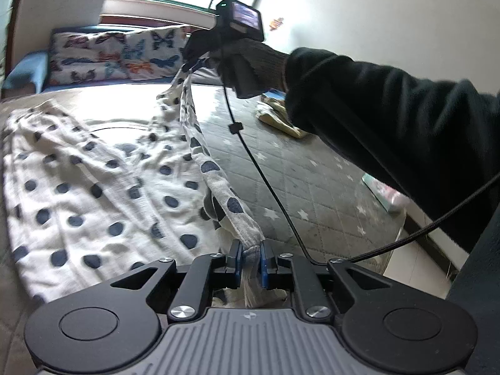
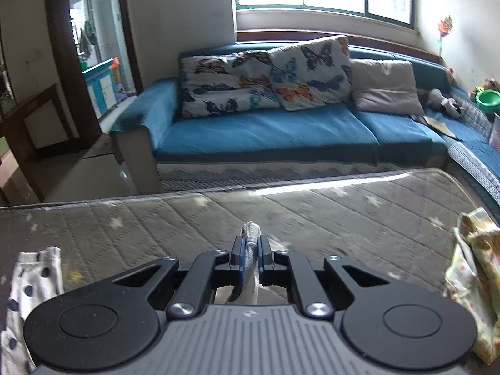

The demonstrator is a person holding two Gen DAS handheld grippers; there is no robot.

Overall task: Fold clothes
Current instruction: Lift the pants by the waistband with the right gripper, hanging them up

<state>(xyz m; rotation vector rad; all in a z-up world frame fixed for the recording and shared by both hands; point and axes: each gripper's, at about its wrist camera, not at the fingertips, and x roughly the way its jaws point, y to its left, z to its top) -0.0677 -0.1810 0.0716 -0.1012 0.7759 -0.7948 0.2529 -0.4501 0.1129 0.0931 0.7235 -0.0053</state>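
Both tongs (image 1: 251, 250) (image 2: 250, 251) pinch the dotted garment (image 1: 93, 187).

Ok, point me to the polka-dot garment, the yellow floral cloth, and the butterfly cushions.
polka-dot garment (image 1: 93, 172): left wrist view, on the flat spread part lying on the mat.
yellow floral cloth (image 2: 475, 268): right wrist view, on its crumpled middle at the mat's right edge.
butterfly cushions (image 2: 312, 72): right wrist view, on the face of the right-hand cushion.
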